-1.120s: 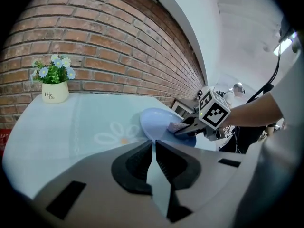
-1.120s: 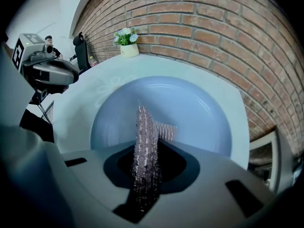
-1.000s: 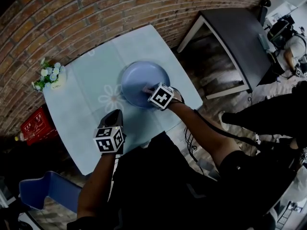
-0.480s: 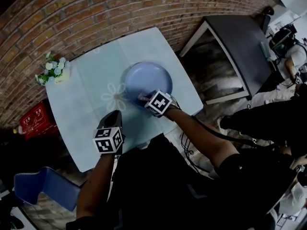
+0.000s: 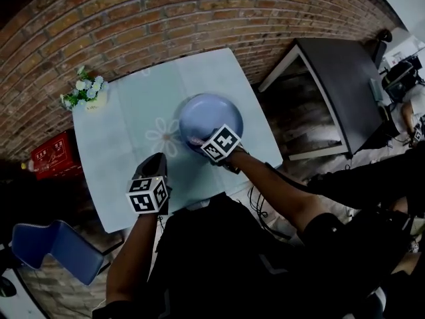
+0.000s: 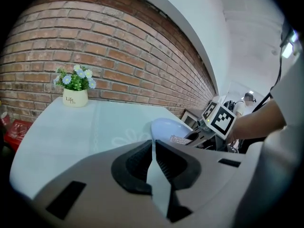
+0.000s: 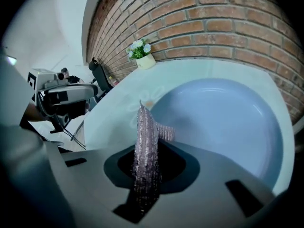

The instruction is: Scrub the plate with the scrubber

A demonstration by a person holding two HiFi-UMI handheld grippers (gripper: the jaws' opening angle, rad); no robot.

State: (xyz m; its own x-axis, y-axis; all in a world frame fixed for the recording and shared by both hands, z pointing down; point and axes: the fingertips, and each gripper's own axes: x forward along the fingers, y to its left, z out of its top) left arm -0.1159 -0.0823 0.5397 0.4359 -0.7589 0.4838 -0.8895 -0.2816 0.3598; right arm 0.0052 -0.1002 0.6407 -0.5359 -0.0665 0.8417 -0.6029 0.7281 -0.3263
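Scrubber (image 7: 145, 148) at the plate (image 5: 211, 111) rim
Right gripper (image 5: 200, 142) pinches it — left gripper (image 6: 154, 156) pressed together, empty, over the table (image 5: 113, 145).

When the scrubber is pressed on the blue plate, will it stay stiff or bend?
Probably it bends: the scrubber looks like thin glittery mesh, and one flap folds sideways beyond the right gripper. It is likely light for its size. Its rough weave should grip rather than slip on the plate.

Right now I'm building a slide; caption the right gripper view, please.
Right hand-held gripper pinching a sparkly scrubber at a blue plate's rim, brick wall behind.
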